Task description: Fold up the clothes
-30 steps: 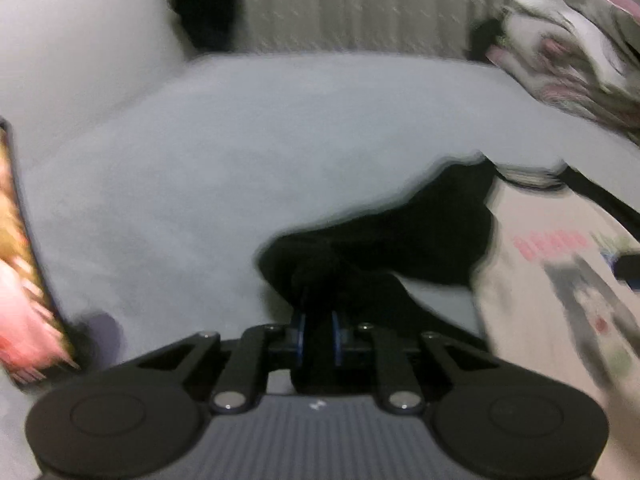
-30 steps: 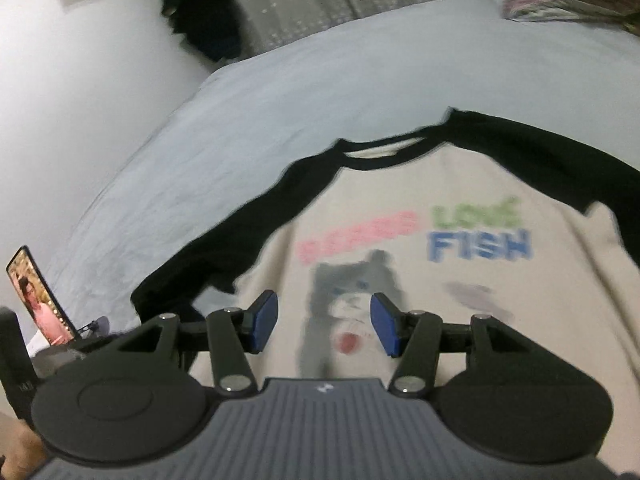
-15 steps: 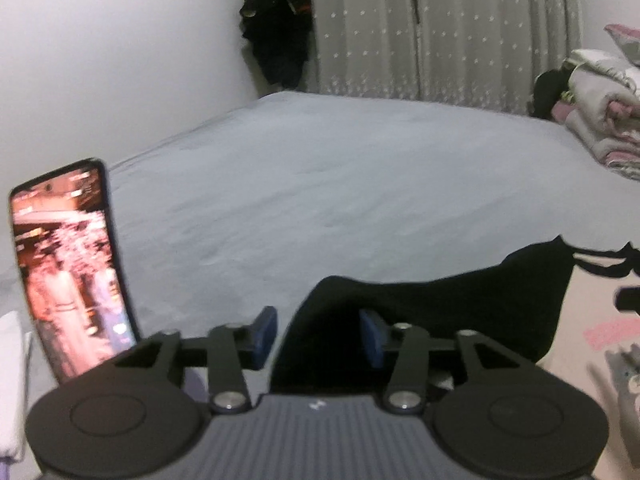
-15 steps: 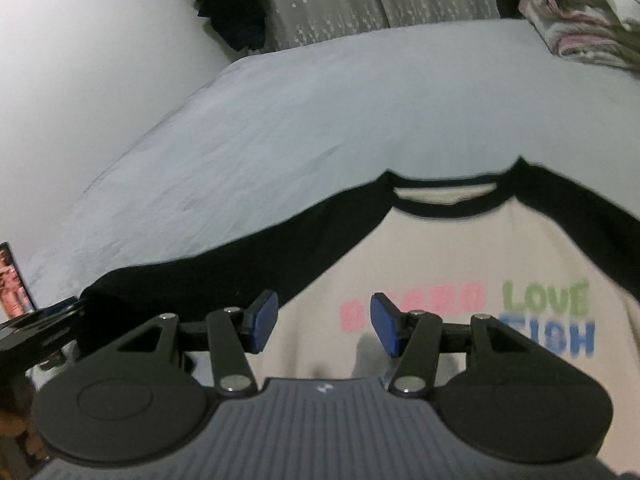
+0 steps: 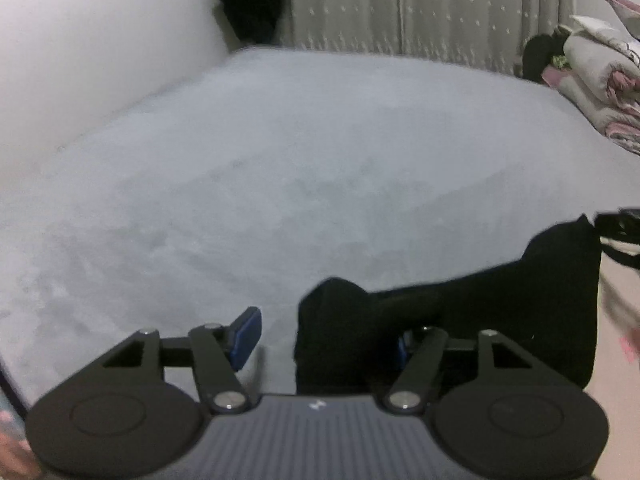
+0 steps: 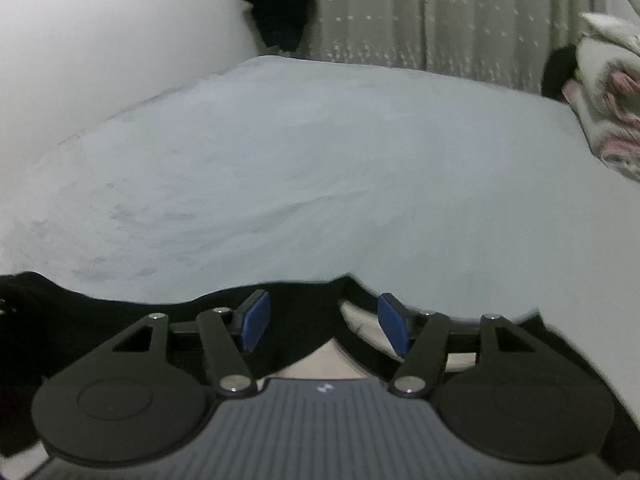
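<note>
Left gripper (image 5: 326,338), left wrist view: standing well open, jaws having just been widening, gripping nothing. Showing one blue pad (image 5: 245,336) clear over the bedsheet (image 5: 280,184), the other pad mostly hidden behind black cloth. Hovering at the cuff end of the shirt's black sleeve (image 5: 460,320), which is bunching up between the fingers toward the right-hand one and lying flat from there toward the picture's right. Revealing a sliver of the shirt's cream body (image 5: 618,360) at the right edge, blurred. Lying beyond: grey-blue sheet stretching to a pale wall (image 5: 92,52), a dotted curtain (image 5: 420,12), dark clothing (image 5: 250,4) hanging at the corner, and a pile of folded floral bedding (image 5: 600,76) at far right.

Right gripper (image 6: 324,326), right wrist view: also standing well open, jaws having just been spreading a little, pressing on nothing. Hovering over the neckline of the shirt (image 6: 308,336), black collar band and cream inner neck lying between the two blue pads, cloth spread flat on the bed. Running off to the picture's left: the black sleeve along the bottom edge of the sheet. Filling the rest: the same sheet, wall, curtain, hanging dark clothing and folded bedding.
</note>
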A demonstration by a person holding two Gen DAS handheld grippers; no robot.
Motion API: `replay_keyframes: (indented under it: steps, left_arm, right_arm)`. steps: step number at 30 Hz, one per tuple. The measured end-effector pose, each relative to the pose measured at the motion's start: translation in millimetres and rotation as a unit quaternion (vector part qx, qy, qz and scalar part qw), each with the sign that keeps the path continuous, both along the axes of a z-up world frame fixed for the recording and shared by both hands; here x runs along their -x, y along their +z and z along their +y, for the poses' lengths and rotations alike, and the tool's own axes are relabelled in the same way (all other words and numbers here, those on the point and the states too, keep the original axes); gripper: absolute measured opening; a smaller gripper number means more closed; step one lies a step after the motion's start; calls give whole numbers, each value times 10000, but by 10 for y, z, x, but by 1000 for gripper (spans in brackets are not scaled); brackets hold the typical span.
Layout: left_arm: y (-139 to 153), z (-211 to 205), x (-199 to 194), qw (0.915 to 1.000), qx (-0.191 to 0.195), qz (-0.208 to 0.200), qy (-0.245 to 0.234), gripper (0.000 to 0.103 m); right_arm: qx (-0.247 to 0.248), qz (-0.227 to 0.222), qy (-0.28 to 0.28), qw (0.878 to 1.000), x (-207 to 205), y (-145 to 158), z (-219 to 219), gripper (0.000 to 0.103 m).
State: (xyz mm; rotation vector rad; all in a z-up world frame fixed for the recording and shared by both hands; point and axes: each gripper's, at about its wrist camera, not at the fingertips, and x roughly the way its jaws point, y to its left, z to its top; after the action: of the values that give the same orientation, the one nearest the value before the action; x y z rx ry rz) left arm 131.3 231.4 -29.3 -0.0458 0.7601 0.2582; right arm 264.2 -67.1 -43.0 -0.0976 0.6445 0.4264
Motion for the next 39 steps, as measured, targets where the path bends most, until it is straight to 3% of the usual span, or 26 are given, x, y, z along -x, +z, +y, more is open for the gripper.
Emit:
replay_keyframes:
  steps: [4,5,6,8,11,12,15,18,22,26,30,32,34,35,36,37,39]
  left_arm:
    - [-153,23,-89,9996,239,148,-37,61]
    - [-157,6,-87,9997,202,148,-70,48]
    - [-159,-12,-85,9997,161,148,-104,25]
    - [-141,-28,-96,9998,34,173,69,8]
    - [-30,-39,-74,9976,-402,-156,534,7]
    - [15,-36,-64,9954,-575,-290,713,7]
    - [125,9,-130,9928,-536,-444,977,7]
    - [156,-48,-261,9863,-947,-511,1249,6]
    - [91,-82,-465,9820,-1256,-338,1369,6]
    - [-186,-149,-609,9765,-1694,288,1303,7]
    - [-389,-256,-656,9611,-2423,517,1217,8]
    - [-394,-324,-666,9552,-2642,609,1190,9]
    - [-317,-288,-645,9592,-2475,640,1207,16]
    - [-267,-249,-629,9620,-2357,642,1219,28]
    - [-218,-233,-587,9649,-2232,621,1235,44]
    - [-165,-225,-546,9692,-2055,583,1227,51]
    - [-72,-218,-475,9772,-1667,537,1197,57]
  right_arm:
    - [176,-13,129,9998,-285,-190,32,64]
    - [207,-1,133,9997,-338,-249,49,63]
    - [193,15,150,9997,-365,-310,71,57]
    - [63,-10,223,9997,-357,-411,101,28]
    - [83,-318,222,9992,-225,-394,144,13]
    - [91,-463,159,9988,-200,-363,144,12]
    - [10,-913,-52,9958,-166,-256,131,11]
    - [126,-1229,-230,9921,-189,-211,174,5]
    - [48,-1076,-317,9937,-326,-251,147,5]
    - [185,-813,-243,9962,-407,-344,184,6]
    - [374,-503,-254,9977,-463,-363,235,7]
    - [472,-436,-256,9976,-471,-358,258,14]
    - [441,-383,-271,9979,-449,-309,241,25]
    - [368,-332,-296,9983,-441,-281,202,47]
    - [263,-316,-322,9986,-426,-247,146,57]
    - [162,-350,-340,9987,-385,-204,92,63]
    - [133,-365,-407,9984,-308,-125,-13,63]
